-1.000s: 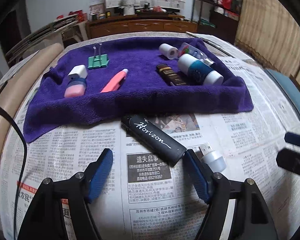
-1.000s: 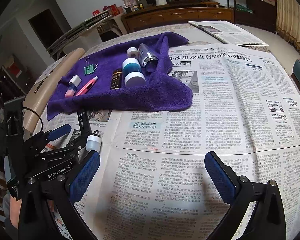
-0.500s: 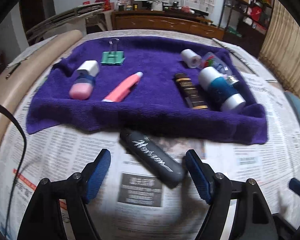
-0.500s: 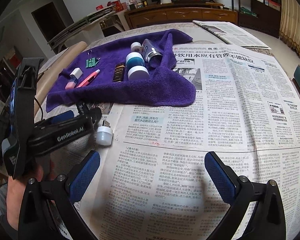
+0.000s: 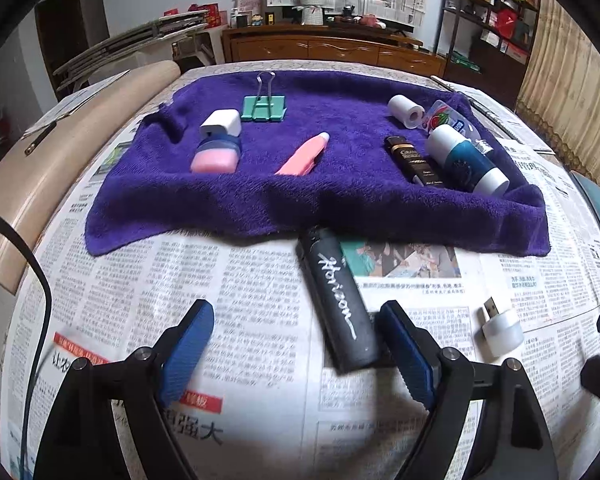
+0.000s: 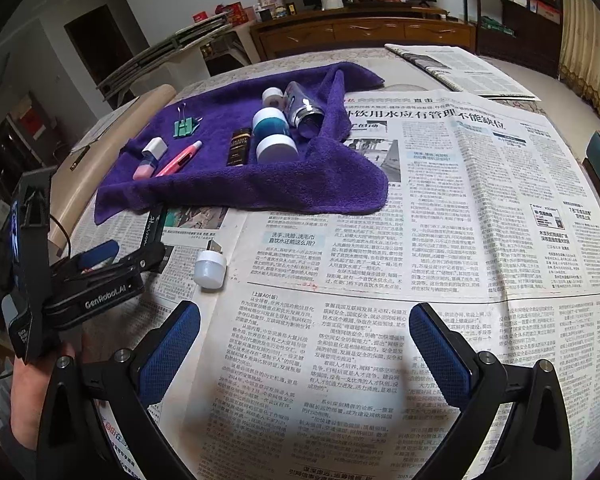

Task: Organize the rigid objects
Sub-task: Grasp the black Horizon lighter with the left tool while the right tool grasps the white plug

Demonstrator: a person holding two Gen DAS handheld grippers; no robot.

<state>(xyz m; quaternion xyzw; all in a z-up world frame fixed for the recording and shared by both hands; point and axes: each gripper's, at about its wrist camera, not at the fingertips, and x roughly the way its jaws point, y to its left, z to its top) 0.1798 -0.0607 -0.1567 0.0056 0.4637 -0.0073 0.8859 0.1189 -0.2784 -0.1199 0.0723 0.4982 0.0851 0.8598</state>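
Shifted since a second ago: black cylindrical tube lettered "Horizon" [image 5: 338,300], now pointing at the purple terry towel [image 5: 340,200], lying on newspaper. Left gripper [image 5: 296,346]: jaws opening, tube's near end just beside the right pad. Right gripper [image 6: 305,354]: jaws wide, empty. White USB night-light [image 5: 500,330]: beside tube.

Purple towel [image 5: 340,196], black white-lettered tube [image 5: 338,300], blue-padded gripper [image 5: 296,344].
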